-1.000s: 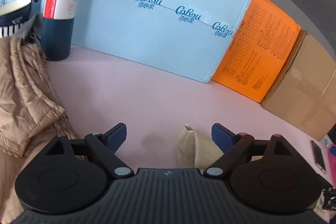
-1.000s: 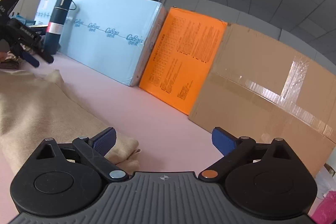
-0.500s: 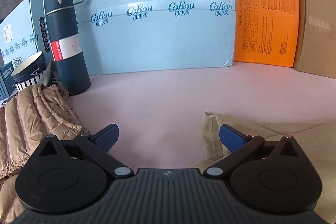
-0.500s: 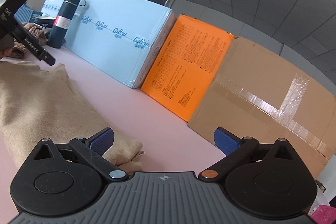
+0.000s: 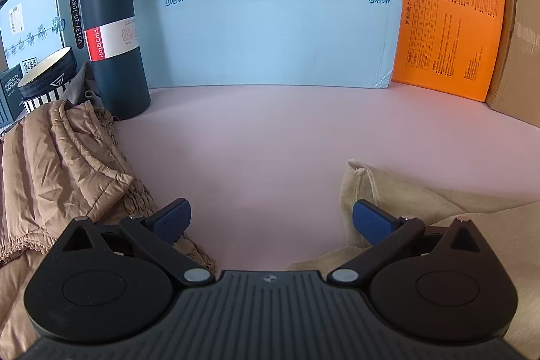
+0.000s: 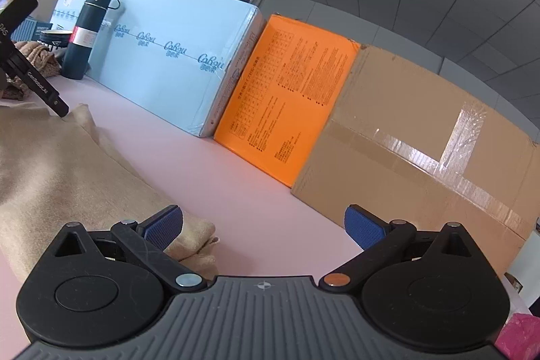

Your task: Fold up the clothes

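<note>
Left wrist: rumpled beige garment

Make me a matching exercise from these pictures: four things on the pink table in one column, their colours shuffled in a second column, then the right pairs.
Things:
1. flask
2. quilted jacket
3. box with printed tables
4. flat garment

Colours:
A. orange
B. beige
C. dark blue with a red and white label
D. brown

Pairs: 1-C, 2-D, 3-A, 4-B
</note>
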`<state>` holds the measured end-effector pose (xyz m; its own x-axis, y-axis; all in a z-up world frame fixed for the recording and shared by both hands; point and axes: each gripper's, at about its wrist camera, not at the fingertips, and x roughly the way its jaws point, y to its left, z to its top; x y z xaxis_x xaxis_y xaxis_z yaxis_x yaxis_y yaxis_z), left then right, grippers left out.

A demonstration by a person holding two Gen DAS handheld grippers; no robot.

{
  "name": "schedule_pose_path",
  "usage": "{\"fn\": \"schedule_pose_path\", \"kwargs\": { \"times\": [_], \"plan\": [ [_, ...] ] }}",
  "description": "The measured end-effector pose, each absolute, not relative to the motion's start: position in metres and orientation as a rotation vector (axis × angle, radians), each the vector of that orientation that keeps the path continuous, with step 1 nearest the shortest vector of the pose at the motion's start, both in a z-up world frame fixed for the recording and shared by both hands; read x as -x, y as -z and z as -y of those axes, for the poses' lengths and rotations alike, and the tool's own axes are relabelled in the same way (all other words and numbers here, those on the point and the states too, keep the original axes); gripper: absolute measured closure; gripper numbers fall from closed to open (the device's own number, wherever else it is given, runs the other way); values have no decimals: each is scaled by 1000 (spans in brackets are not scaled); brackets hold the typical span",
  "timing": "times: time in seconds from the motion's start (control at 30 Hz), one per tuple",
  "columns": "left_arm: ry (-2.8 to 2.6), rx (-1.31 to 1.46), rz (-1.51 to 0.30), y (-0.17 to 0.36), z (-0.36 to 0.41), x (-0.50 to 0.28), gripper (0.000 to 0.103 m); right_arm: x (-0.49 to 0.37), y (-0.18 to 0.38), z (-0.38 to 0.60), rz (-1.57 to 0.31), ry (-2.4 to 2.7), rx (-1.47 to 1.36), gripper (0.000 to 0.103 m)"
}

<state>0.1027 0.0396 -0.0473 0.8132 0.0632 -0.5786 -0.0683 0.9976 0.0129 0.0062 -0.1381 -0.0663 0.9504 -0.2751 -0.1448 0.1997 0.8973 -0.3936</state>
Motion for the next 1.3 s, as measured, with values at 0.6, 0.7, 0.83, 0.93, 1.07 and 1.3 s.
{"fn": "schedule_pose_path", "kwargs": {
  "times": [0.6,0.7,0.83,0.93,1.07,1.3],
  "plan": [
    [104,126,-565,37,-59,-92,0,48,45,190,146,159,-152,0],
    [133,116,-572,38,-56,-92,0,43,52,220,144,-44,-546,0],
    [137,56,-587,37,-50,-90,0,31,59,227,27,-104,-646,0],
    [157,72,-615,35,-54,-90,0,22,67,231,-68,-118,-703,0],
    [174,128,-651,33,-64,-93,0,8,77,235,-185,-165,-837,0],
    [272,121,-701,25,-73,-84,0,-1,78,231,-415,-225,-908,0]
  ]
}}
